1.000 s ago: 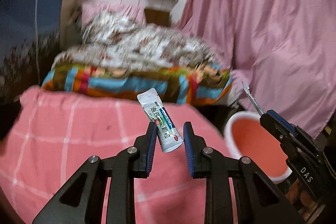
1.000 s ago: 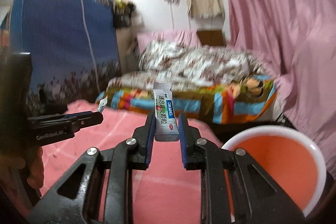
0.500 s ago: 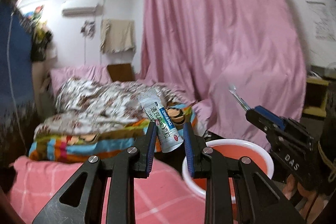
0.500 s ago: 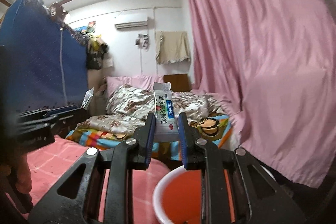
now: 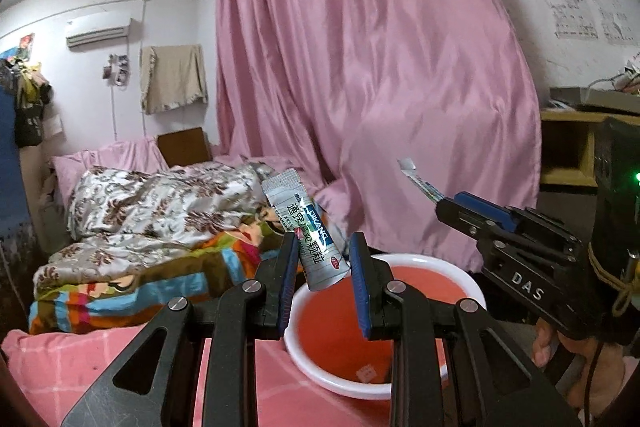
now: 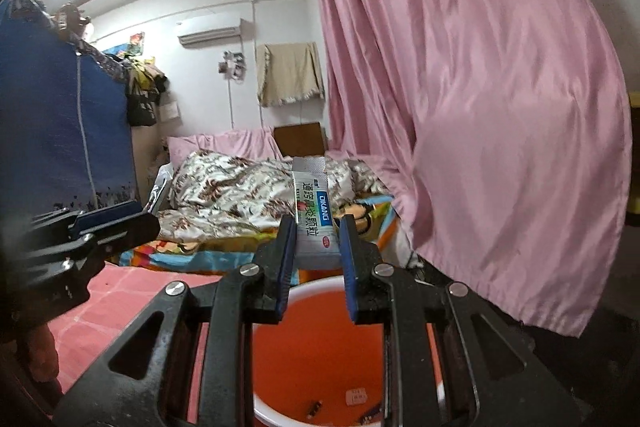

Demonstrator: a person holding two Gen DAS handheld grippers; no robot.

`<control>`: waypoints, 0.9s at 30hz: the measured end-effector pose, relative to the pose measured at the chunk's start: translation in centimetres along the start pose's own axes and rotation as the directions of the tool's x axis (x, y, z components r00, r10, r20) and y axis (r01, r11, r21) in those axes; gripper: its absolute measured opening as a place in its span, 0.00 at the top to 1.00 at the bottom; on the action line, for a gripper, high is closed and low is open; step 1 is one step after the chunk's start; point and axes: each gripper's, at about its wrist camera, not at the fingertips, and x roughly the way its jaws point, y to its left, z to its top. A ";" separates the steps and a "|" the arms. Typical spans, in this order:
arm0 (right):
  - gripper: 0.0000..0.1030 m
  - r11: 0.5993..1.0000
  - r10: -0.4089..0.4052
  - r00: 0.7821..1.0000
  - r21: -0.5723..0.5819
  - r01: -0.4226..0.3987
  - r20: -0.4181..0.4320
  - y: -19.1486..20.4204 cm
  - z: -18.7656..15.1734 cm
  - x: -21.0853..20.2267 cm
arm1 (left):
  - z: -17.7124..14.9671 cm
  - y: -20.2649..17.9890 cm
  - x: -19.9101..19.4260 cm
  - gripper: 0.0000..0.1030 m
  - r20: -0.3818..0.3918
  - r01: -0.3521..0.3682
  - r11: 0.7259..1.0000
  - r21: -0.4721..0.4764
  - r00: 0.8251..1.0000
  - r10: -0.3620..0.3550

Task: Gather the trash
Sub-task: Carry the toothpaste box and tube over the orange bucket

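We hold our left gripper (image 5: 324, 275) and right gripper (image 6: 317, 263) each clamped on a sachet (image 5: 306, 231) (image 6: 314, 211) above the red bin (image 5: 420, 281).

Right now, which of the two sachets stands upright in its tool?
The right sachet, in the right tool: it stands straight between the fingers, while the left sachet, in the left tool, leans sideways.

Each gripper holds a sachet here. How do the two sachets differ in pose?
The left sachet leans tilted in the left gripper, its top slanting left; the right sachet stands upright in the right gripper. The left sachet sits crosswise between wider-set jaws; the right sachet fills the gap squarely. Both are silver packets with the same print, held above the red basin.
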 end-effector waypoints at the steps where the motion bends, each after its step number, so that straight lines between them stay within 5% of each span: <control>1: 0.72 1.000 0.000 1.000 0.014 0.001 -0.017 -0.5 -0.3 0.2 | -0.1 -0.5 0.6 0.79 -0.018 0.015 1.000 0.002 1.000 -0.015; 14: 0.71 0.997 -0.029 0.981 0.071 0.043 -0.194 -2.6 -2.1 2.9 | -2.1 -2.6 4.2 0.79 -0.180 0.108 0.994 0.004 0.978 -0.105; 27: 0.71 0.991 -0.048 0.958 0.104 0.080 -0.281 -4.4 -3.5 3.8 | -3.4 -2.7 6.6 0.78 -0.279 0.163 0.984 -0.071 0.944 -0.176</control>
